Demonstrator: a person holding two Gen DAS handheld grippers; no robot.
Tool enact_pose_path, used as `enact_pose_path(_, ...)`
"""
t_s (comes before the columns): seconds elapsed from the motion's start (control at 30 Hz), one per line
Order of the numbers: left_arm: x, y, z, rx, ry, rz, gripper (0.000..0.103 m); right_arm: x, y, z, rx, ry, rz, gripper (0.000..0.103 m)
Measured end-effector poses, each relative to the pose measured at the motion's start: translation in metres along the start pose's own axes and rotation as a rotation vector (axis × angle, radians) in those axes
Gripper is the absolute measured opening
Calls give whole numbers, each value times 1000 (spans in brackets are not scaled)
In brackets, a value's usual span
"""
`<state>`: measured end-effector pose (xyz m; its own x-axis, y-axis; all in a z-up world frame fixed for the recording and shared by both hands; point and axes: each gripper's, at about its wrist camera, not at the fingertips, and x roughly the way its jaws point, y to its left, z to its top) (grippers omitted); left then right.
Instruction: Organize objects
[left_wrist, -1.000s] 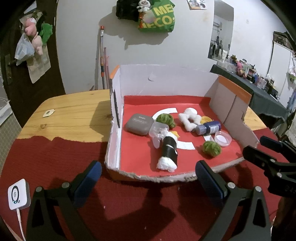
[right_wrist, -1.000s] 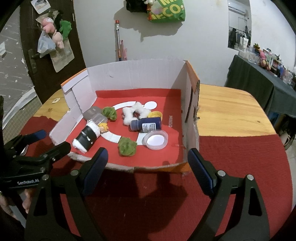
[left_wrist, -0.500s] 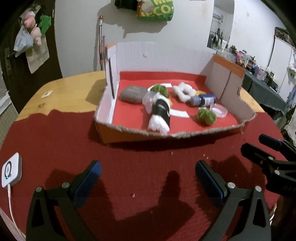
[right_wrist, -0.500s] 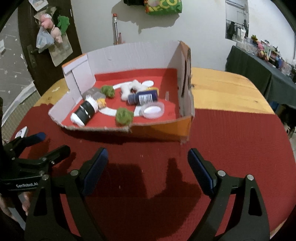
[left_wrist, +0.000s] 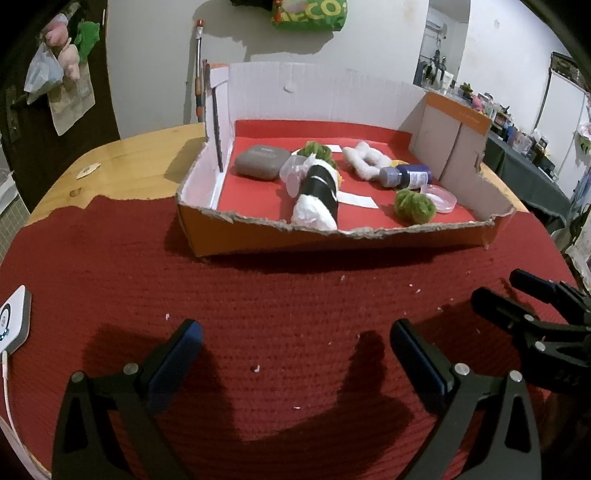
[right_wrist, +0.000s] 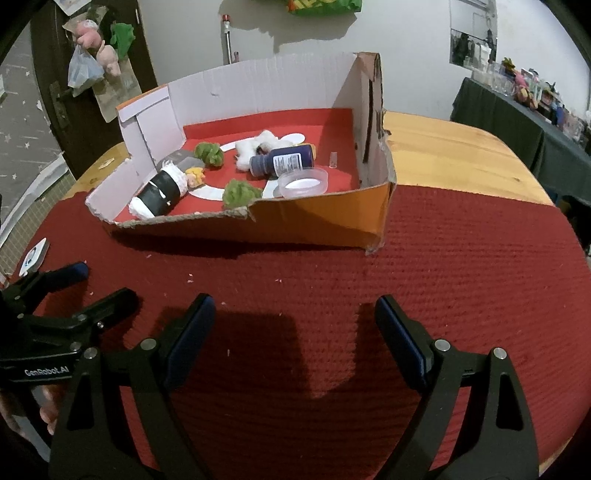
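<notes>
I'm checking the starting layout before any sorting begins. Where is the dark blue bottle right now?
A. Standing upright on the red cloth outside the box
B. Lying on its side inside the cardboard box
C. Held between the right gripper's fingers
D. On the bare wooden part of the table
B: the dark blue bottle lies on its side on the red floor of the cardboard box, beside the clear round lid.

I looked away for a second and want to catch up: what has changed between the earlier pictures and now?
Both tools, the left tool and the right tool, sank and drew back from the cardboard box, which now sits farther off and is seen from a lower angle, over the red cloth. Nothing was gripped or released; both stay open and empty. The blue bottle and other contents lie as before.
</notes>
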<state>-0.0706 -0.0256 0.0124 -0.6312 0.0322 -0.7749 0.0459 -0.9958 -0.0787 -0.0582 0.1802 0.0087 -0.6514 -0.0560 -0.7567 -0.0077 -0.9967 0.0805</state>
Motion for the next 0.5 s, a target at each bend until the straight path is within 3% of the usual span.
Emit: enact_pose_path(0.5, 3, 0, -1, 4, 23, 15, 103, 6, 1, -2, -2, 11, -4, 88)
